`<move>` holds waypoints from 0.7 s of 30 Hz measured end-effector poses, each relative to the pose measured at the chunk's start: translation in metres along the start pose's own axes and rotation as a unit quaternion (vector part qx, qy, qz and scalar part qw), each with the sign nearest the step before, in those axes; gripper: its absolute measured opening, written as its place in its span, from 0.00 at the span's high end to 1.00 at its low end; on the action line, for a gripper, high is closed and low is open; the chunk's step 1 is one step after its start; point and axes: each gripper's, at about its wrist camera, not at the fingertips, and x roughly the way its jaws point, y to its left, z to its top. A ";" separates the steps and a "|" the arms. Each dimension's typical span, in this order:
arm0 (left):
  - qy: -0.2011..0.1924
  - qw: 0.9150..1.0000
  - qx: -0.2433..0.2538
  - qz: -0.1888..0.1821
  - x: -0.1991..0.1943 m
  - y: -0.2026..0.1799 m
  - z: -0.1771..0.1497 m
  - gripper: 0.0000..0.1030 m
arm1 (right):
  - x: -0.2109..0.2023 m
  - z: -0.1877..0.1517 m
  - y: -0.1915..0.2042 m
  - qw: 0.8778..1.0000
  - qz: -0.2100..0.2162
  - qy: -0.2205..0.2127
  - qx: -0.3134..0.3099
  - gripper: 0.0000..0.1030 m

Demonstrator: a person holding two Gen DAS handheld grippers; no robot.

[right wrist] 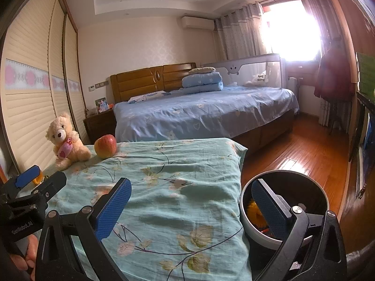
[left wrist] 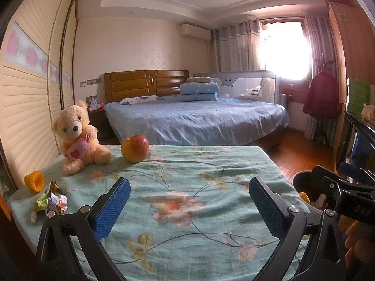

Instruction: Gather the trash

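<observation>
Your left tool (left wrist: 188, 201) is spread wide and empty, and the crumpled wrappers (left wrist: 50, 202) lie on the counter (left wrist: 199, 171) just off its left finger. Your right tool (right wrist: 189, 201), also apart and empty, hangs by the trash bin (right wrist: 246, 199), so the left is nearer.

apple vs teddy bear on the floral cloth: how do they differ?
The apple is smooth, round, red and yellow; the teddy bear is fuzzy and cream. The bear sits upright and taller, holding a pink heart pouch; the apple is lower. Both rest at the far edge of the floral cloth.
</observation>
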 end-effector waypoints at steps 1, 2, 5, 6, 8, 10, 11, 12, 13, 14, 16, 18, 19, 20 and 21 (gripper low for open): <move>0.000 1.000 0.000 0.000 0.000 0.000 0.000 0.01 | 0.000 0.000 0.000 1.000 0.000 0.000 0.000 0.00; 0.000 1.000 -0.001 -0.001 0.000 0.000 0.000 0.01 | 0.000 0.000 0.000 1.000 0.000 0.000 0.000 0.00; 0.000 1.000 -0.002 -0.001 0.000 0.002 0.000 0.01 | 0.000 0.000 0.000 1.000 0.000 0.000 0.000 0.00; 0.000 1.000 -0.001 -0.001 0.000 0.001 0.000 0.01 | 0.000 0.000 0.000 1.000 0.000 0.000 0.000 0.00; 0.001 1.000 -0.001 -0.002 0.000 0.002 0.000 0.01 | 0.000 0.000 0.000 1.000 0.000 0.001 0.001 0.00; 0.001 1.000 0.000 -0.002 0.000 0.001 0.000 0.01 | 0.000 0.000 0.000 1.000 0.000 0.001 0.001 0.00; 0.002 1.000 0.000 -0.002 0.001 0.002 0.000 0.01 | 0.000 0.000 0.000 1.000 0.000 0.001 0.001 0.00; 0.002 1.000 0.001 -0.002 0.001 0.002 0.000 0.01 | 0.000 0.000 0.000 1.000 0.001 0.001 0.001 0.00; 0.002 1.000 0.001 -0.002 0.001 0.002 0.000 0.01 | -0.001 0.000 0.001 1.000 0.000 0.001 0.001 0.00; 0.001 1.000 0.001 -0.002 0.001 0.002 0.000 0.01 | -0.001 0.000 0.000 1.000 0.000 0.000 0.001 0.00; 0.002 1.000 0.001 -0.002 0.001 0.002 0.000 0.01 | 0.000 0.000 0.000 1.000 0.001 0.001 0.002 0.00; 0.002 1.000 0.001 -0.003 0.001 0.002 0.000 0.01 | 0.000 0.000 0.000 1.000 0.000 0.001 0.001 0.00; 0.002 1.000 0.001 -0.003 0.002 0.002 0.000 0.01 | -0.001 0.000 0.000 1.000 0.000 0.000 0.001 0.00; 0.002 1.000 0.002 -0.003 0.002 0.002 0.000 0.01 | 0.000 0.000 0.000 1.000 0.001 0.001 0.001 0.00; 0.002 1.000 0.001 -0.003 0.001 0.002 0.000 0.01 | 0.000 0.000 0.000 1.000 0.001 0.001 0.001 0.00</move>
